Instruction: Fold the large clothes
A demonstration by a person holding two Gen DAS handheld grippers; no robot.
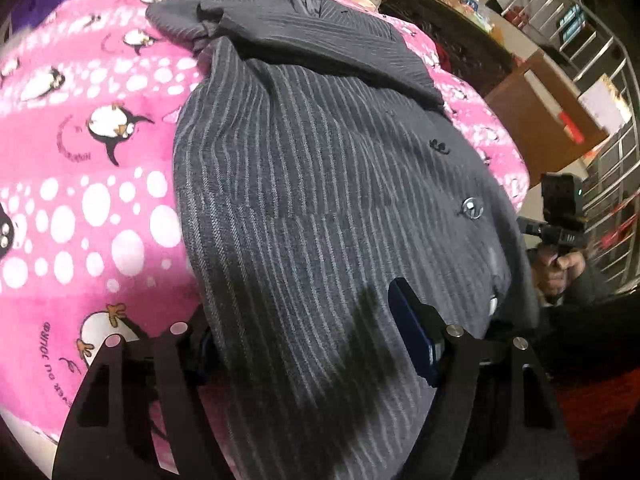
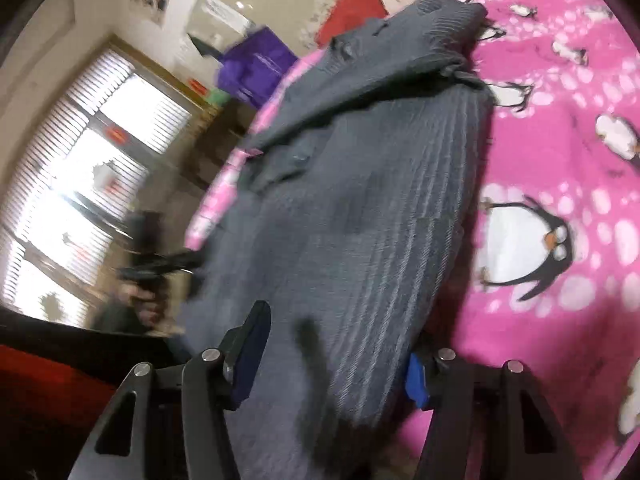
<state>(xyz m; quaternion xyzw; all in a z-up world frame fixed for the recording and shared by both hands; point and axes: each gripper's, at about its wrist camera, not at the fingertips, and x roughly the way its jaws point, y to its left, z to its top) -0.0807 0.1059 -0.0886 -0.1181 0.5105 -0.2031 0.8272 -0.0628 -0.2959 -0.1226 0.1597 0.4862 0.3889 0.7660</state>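
While striped grey jacket lay spread on penguin blanket, left claw and right claw straddled jacket's near hem, jaws half open, fabric between, grip uncertain. Advice: pinch both corners evenly, lift together toward collar.

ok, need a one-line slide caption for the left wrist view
Left gripper straddling the hem of a grey pinstriped jacket spread on a pink penguin blanket.

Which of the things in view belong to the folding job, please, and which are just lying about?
Belongs to the job:
- grey pinstriped jacket
- left hand-held gripper
- right hand-held gripper
- pink penguin blanket beneath it

Just lying about:
- purple bag
- red cloth
- cardboard box
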